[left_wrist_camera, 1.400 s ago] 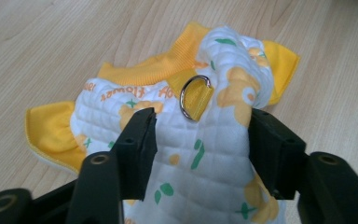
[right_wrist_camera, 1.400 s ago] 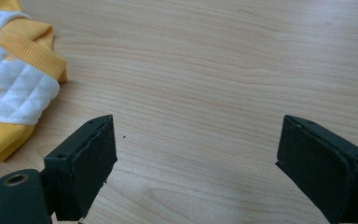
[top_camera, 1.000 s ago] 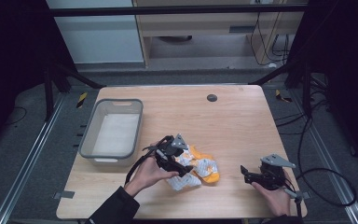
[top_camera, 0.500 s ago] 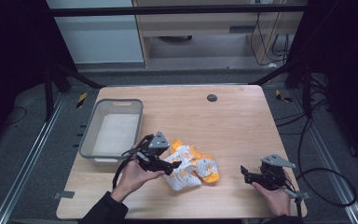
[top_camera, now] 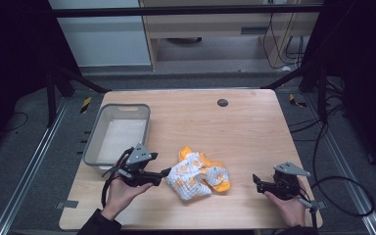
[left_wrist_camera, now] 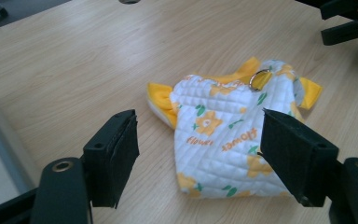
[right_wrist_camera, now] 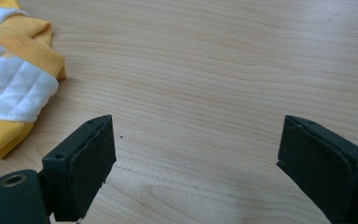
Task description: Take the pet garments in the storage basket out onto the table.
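The little flowery cloth (top_camera: 198, 177) lies near the tabletop's front edge, just beside the spread left tongs (top_camera: 165, 172) (the right tongs (top_camera: 256, 181), spread too, sit farther off).

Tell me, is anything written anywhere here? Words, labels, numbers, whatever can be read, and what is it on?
"Flower", in orange letters, upside down in the left gripper view, on the quilted garment.
"flower", again in orange, lower left on the same garment; its first letters are hard to make out.
The grey bin, the table and both grippers bear no readable text.
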The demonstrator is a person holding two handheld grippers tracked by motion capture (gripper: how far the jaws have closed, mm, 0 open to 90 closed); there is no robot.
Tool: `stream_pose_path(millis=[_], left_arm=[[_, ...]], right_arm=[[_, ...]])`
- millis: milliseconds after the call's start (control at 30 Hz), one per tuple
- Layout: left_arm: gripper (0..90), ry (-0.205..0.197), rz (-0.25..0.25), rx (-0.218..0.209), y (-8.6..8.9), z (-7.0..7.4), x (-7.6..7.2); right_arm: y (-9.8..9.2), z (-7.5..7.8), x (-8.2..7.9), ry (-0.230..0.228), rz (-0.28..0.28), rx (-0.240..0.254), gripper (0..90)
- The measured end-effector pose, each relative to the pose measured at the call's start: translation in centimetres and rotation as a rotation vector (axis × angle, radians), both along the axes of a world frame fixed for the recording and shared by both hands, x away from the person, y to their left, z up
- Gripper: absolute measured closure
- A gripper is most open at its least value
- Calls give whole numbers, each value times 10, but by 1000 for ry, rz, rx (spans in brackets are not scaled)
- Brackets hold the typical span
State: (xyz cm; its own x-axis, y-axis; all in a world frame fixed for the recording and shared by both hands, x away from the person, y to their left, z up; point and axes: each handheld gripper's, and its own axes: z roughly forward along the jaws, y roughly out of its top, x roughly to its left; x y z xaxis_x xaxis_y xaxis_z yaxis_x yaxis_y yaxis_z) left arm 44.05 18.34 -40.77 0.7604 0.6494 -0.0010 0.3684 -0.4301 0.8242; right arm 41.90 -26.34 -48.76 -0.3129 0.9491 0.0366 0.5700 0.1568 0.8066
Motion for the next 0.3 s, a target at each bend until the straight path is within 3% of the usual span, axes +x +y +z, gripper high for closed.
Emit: stream_pose_path(millis=[300], left_arm=[[281, 15, 33, -21, 20, -15, -15]], right_arm=[[0, 0, -2, 1, 6, -4, 108]])
